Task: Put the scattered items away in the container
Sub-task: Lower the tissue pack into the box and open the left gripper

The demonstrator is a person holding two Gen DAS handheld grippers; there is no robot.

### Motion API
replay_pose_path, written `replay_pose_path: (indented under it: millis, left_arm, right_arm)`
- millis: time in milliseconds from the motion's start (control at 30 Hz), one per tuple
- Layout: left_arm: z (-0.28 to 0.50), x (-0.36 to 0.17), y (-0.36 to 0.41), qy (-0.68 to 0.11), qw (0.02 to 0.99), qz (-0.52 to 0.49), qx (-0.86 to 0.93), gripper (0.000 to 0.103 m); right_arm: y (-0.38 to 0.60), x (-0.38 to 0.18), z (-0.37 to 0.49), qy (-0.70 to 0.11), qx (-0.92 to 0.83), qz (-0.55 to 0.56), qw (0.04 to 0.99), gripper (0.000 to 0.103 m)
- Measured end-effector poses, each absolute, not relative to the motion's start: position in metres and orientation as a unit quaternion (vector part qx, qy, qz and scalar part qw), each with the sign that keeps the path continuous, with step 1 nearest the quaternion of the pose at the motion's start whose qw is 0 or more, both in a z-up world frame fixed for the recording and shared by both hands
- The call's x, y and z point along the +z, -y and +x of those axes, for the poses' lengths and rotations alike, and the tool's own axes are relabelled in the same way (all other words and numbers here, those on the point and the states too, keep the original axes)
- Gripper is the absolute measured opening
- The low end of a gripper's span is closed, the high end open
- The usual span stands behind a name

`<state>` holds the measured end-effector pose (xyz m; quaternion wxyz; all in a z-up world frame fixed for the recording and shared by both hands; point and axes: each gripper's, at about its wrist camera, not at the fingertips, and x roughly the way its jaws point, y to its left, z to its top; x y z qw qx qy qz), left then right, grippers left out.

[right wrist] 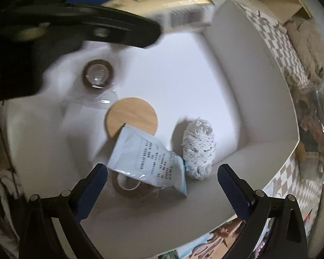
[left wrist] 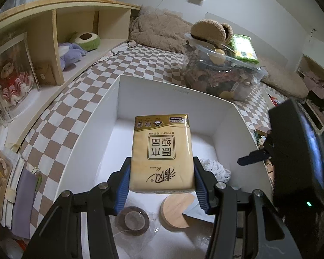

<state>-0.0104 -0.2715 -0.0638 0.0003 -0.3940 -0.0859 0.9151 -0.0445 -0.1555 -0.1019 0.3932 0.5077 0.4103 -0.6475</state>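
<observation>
Tissues [left wrist: 162, 153] are hanging at frame centre, pinched by the left gripper [left wrist: 162, 182] above the white box [left wrist: 233, 129] for dropping inside, while the right gripper [right wrist: 162, 182] is gaping wide and empty over the pouch [right wrist: 149, 159].

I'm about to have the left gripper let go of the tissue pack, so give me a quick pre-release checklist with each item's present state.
1. Tissue pack clamped between the left gripper pads: ok.
2. Pack held over the inside of the white box, not over its rim: ok.
3. Bare floor in the far half of the box to land on: ok.
4. Straight below the pack: not ok; the wooden disc and tape roll lie under its near end.
5. Right gripper empty, jaws open: ok.
6. Right gripper out of the drop path: cannot tell; it hangs over the box above the blue-white packet and yarn ball.
</observation>
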Motion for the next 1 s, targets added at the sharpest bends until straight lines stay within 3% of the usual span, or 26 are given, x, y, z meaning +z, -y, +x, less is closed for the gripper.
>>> replay_pose_path:
  millis: [500, 1000]
  left_arm:
    - [-0.012, -0.064, 0.281, 0.083, -0.008, -0.398, 0.913, 0.053]
    - [-0.031, -0.073, 0.266, 0.050, -0.011, -0.440, 0.897, 0.052]
  right_arm:
    - [0.147, -0.090, -0.096, -0.365, -0.740, 0.482, 0.295, 0.101]
    - [0.123, -0.062, -0.068, -0.249, -0.777, 0.452, 0.362, 0.102]
